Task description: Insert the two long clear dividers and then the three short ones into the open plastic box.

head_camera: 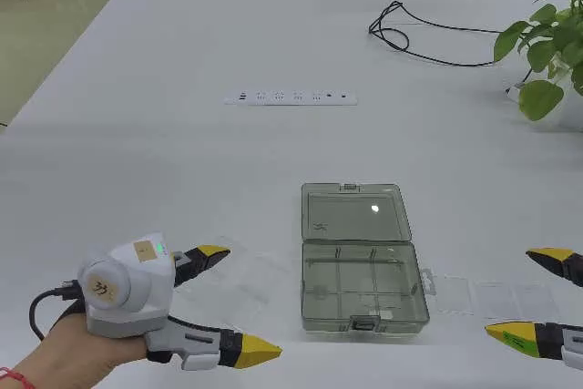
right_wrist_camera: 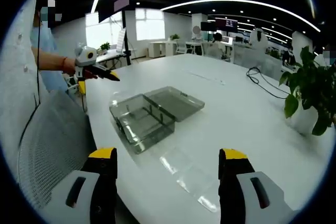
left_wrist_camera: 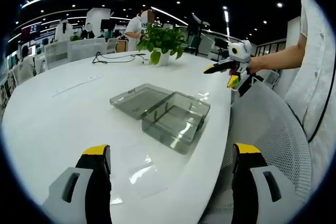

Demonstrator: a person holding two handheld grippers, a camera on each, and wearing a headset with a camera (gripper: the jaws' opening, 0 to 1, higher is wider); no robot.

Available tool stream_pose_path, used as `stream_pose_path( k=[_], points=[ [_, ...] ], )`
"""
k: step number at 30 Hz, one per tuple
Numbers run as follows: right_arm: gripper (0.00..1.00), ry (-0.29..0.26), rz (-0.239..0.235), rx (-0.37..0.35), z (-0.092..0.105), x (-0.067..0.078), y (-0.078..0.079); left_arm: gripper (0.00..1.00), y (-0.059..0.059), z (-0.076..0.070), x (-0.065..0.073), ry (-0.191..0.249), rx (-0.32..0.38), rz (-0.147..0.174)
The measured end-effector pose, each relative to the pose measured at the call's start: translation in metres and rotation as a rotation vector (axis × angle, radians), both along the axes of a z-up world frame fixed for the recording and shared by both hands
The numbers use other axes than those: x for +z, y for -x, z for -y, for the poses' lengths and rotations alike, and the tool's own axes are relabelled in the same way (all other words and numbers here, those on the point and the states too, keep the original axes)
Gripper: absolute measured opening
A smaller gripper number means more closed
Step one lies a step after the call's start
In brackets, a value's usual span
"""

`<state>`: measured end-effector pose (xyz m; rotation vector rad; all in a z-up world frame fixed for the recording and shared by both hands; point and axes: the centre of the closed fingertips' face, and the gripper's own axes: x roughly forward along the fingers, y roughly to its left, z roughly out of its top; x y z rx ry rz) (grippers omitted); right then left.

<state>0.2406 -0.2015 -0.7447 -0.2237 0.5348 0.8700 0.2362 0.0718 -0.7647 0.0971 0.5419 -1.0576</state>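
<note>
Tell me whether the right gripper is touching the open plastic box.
Apart. In the head view, short dividers and bare table lie between the right gripper and the plastic box; the right gripper view shows the box beyond its open fingers.

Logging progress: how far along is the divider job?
Done: box is open. In hand: nothing; left tool and right tool are open, empty. To do: long dividers lie left of the box, three short dividers right of it, all to insert.

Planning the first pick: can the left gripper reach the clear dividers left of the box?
Likely yes: left gripper is open, dividers lie flat just ahead of its jaws, nothing between.
</note>
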Motion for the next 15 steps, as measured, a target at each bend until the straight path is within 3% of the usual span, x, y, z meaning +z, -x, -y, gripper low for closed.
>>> stream_pose_path(
  k=[15],
  points=[
    [0.79,-0.003,0.007,0.004,-0.0004,0.0018,-0.0017,0.98,-0.0003,0.0043,0.0038,-0.002,-0.009,0.001]
  ],
)
